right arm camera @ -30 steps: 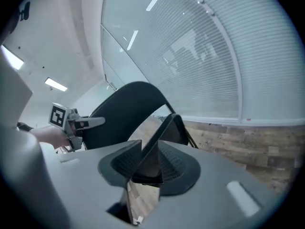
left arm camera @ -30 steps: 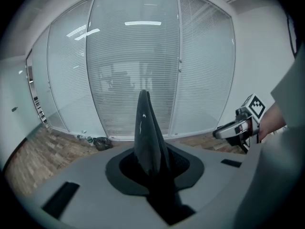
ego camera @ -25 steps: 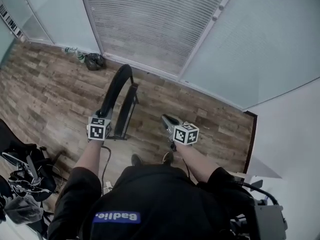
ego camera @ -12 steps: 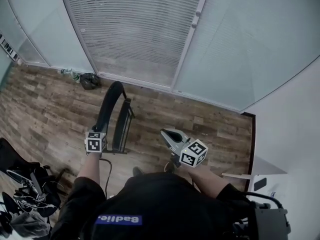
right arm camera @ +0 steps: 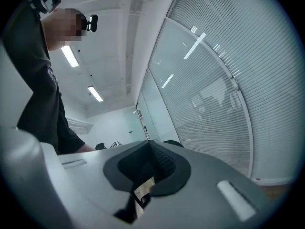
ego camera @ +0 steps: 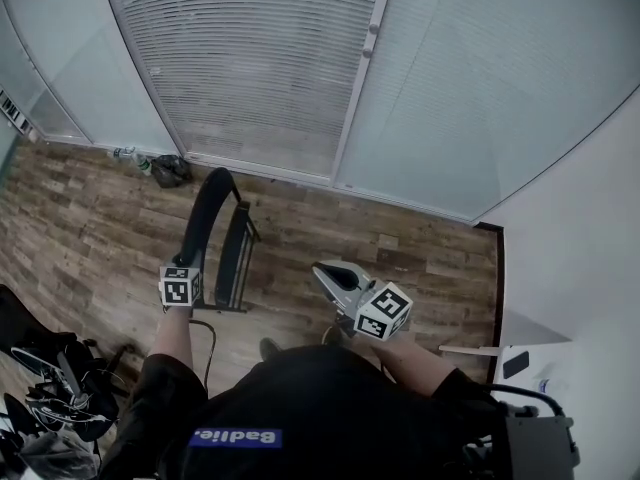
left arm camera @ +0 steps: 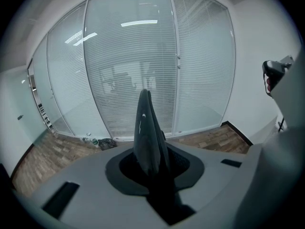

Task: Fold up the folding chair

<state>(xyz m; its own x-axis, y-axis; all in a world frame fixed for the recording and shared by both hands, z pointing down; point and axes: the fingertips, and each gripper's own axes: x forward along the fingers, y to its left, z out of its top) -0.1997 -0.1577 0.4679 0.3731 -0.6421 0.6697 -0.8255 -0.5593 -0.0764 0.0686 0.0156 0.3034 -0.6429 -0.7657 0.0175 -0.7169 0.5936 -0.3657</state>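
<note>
Upright, folded chair (ego camera: 203,218); open floor (ego camera: 430,253) rightward

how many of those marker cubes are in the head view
2. One marker cube rides the left gripper, clamped on the folding chair; the other cube rides the right gripper, shut and clear of the chair.

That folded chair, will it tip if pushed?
Probably tippy: the folding chair stands folded flat and narrow on the floor, held at its top by the left tongs. Its frame looks rigid, so likely stiff.
</note>
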